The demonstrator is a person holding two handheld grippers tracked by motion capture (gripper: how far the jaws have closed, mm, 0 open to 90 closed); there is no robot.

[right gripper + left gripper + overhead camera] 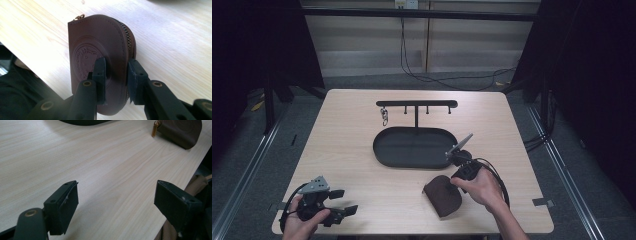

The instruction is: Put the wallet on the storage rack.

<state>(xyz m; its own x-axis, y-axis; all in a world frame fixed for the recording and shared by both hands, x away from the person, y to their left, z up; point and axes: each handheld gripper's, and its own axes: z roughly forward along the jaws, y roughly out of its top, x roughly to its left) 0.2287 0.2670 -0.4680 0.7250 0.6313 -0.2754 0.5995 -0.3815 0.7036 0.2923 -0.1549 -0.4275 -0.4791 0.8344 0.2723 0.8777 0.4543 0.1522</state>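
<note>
Brown leather, stamped with a round emblem and edged by a dark zipper, makes up the coin pouch (100, 62) that the right hand-held gripper (116, 75) pinches between its two black pads, one pad on the embossed face and the other on the zipper side. No earlier view is at hand, so only the grip itself can be told: the jaws stand fairly narrow, pressed on the pouch. In the high view the pouch (443, 195) sits near the front edge of the light wooden bench (352, 145), at about five o'clock from the bench's middle, with the right hand-held gripper (455, 181) at its two o'clock side and the person's right hand (479, 189) behind it. A small brass zipper pull (155, 128) shows at the pouch's corner in the left gripper view. The left hand-held gripper (343, 201) rests at the bench's seven o'clock corner, well apart from the pouch; its jaws stand wide apart with nothing between them, only bare wood. At the bench's middle lies a black oval tray (384, 150), and just beyond it, toward twelve o'clock, rises a black T-shaped hanger stand (417, 104) with a small metal clasp (384, 116) dangling from its left hook.
</note>
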